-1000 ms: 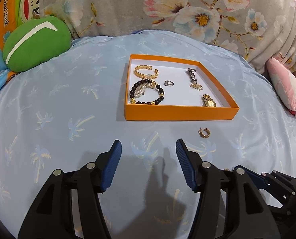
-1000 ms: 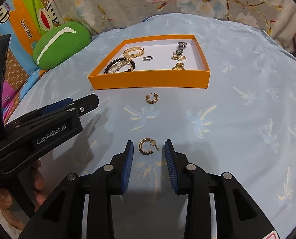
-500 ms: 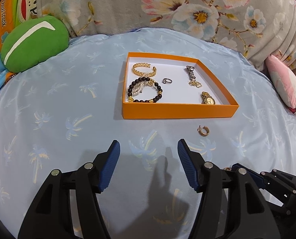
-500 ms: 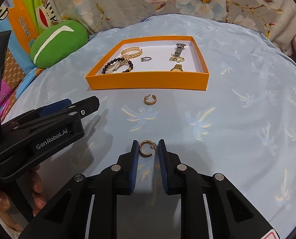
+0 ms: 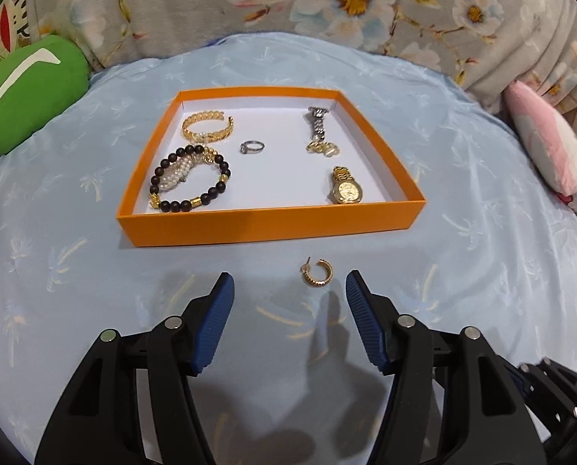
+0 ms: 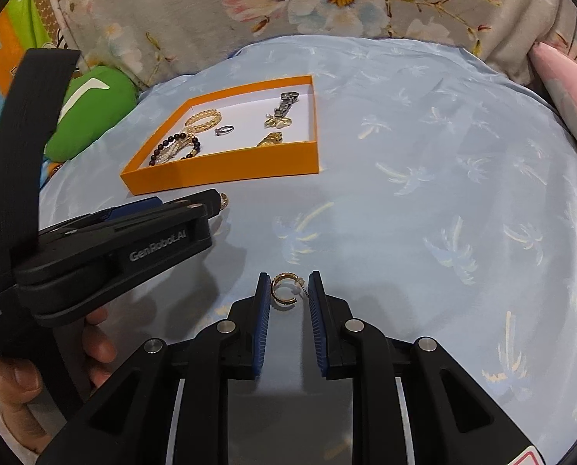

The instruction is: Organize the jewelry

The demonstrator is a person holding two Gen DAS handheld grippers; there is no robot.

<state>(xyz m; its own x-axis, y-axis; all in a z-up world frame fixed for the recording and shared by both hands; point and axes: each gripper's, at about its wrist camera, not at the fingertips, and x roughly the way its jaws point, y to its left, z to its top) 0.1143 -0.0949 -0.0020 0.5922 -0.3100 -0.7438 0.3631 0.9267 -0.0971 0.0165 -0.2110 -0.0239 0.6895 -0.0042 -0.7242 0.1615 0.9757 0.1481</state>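
An orange tray (image 5: 273,223) with a white floor holds a gold bangle (image 5: 207,126), a bead bracelet (image 5: 189,182), a ring (image 5: 252,146), a gold watch (image 5: 346,190) and a silver chain piece (image 5: 318,124). A gold hoop earring (image 5: 318,273) lies on the cloth in front of the tray, just ahead of my open left gripper (image 5: 288,294). My right gripper (image 6: 288,290) has its pads close on either side of a second gold hoop earring (image 6: 282,290), which is lifted off the cloth. The left gripper (image 6: 211,205) also shows in the right wrist view, hiding most of the first earring (image 6: 223,201).
The light blue palm-print cloth (image 5: 482,271) covers the round surface. A green cushion (image 5: 28,93) lies at the far left and a pink cushion (image 5: 548,151) at the right. A floral fabric (image 5: 327,4) runs along the back. The tray also shows in the right wrist view (image 6: 226,164).
My left gripper moved forward and right, up to the earring by the tray. My right gripper narrowed around the other earring and has it between its pads.
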